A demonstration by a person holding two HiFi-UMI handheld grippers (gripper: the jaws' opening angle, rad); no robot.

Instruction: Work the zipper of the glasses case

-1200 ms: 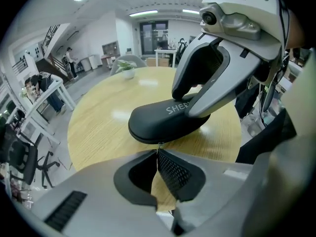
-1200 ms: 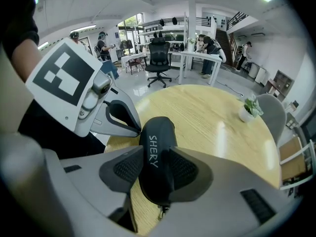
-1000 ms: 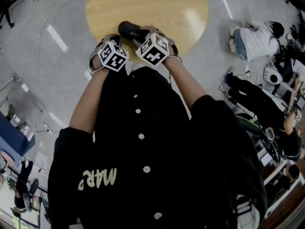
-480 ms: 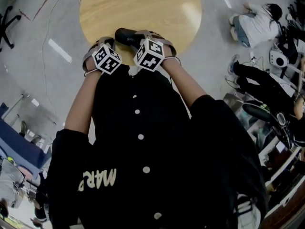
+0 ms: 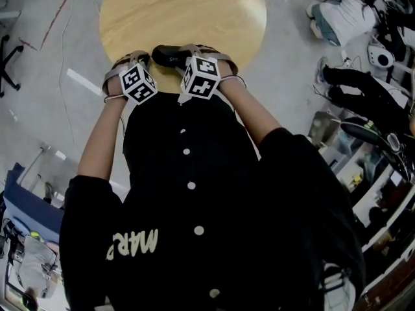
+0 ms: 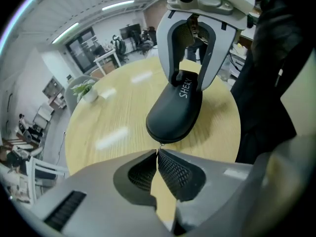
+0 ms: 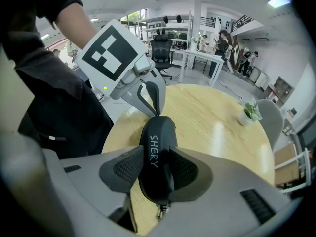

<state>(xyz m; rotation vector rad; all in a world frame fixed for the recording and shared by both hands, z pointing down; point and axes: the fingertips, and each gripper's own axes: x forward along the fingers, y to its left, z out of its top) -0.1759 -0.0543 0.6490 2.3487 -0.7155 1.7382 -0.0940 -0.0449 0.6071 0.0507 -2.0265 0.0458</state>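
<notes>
A black glasses case [image 5: 167, 56] lettered "SHERY" lies on the round wooden table [image 5: 194, 11], near its front edge. My right gripper [image 7: 157, 169] is shut on the case [image 7: 155, 132], with one pad pressing each long side. A small metal tag [image 7: 160, 212] dangles from the end nearest it. My left gripper [image 6: 158, 152] is shut at the case's [image 6: 173, 115] other end, its tips pinching a thin silvery zipper pull [image 6: 159, 147]. In the right gripper view, the left gripper [image 7: 157, 113] points down onto that end. The head view shows both marker cubes over the case, hiding the jaws.
A small potted plant [image 6: 84, 90] stands at the far side of the table [image 6: 108, 127]. My own body in a black shirt [image 5: 194, 173] presses close to the table's front edge. People sit on the floor at the right [image 5: 343, 11]. Desks and chairs ring the room.
My left gripper has rolled about its own axis and slid a little along the case's end. The right gripper has stayed clamped on the case.
</notes>
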